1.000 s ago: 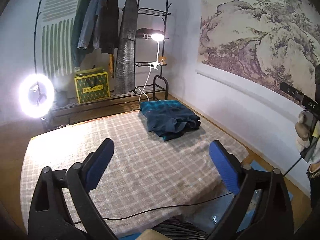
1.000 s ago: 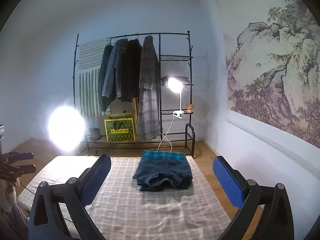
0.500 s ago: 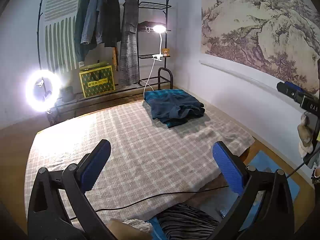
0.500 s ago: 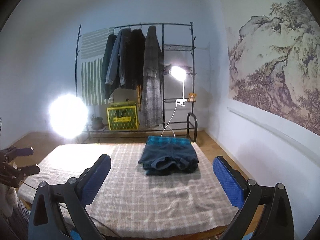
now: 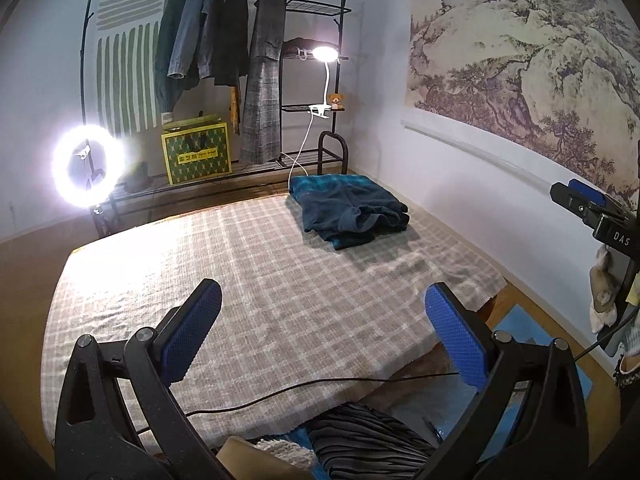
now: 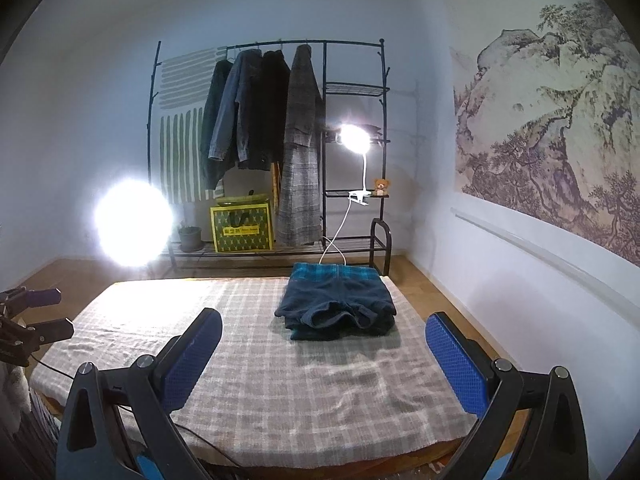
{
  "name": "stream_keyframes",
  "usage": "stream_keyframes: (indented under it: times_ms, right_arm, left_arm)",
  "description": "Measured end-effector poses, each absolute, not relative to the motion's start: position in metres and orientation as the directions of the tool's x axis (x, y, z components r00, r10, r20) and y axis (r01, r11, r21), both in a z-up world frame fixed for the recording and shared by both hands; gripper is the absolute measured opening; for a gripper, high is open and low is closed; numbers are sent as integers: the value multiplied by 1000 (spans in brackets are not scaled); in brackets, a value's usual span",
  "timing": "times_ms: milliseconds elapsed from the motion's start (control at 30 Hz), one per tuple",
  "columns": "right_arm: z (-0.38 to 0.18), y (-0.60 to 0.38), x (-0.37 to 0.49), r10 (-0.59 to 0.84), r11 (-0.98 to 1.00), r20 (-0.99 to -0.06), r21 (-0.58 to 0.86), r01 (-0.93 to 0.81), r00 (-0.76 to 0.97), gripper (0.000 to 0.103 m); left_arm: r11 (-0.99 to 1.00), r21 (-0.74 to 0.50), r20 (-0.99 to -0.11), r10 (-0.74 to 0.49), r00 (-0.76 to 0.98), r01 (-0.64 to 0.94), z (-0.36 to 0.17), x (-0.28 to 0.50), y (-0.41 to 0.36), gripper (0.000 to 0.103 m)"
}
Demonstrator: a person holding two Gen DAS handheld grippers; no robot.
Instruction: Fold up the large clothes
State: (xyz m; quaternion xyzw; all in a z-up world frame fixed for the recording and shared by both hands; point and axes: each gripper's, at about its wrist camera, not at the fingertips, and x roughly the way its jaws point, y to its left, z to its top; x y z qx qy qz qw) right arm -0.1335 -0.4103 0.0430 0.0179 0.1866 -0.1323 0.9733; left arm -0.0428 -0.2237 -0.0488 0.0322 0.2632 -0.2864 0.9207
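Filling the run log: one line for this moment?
left gripper open, empty | right gripper open, empty | folded dark garment on checked cloth, far end | untouched

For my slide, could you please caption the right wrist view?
Open right gripper faces folded dark blue garment on the checked cloth.

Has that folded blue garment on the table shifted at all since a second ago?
No. The folded garment lies at the same far corner of the checked cloth, below the rack; only the cameras moved.
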Motion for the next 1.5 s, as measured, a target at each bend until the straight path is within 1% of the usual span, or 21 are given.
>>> stream_keyframes:
  times_ms: [1000,1500]
  right_arm:
    - [38,-408,-129,-229,970,-394,-13,244,890,103]
    - [37,-407,-127,-233,969,-398,-21,245,887,103]
  left_arm:
    - [831,-90,-492,-516,701,549,-45,-47,-223,103]
    - [836,-65,-485,-504,715,545,-48,-47,-221,103]
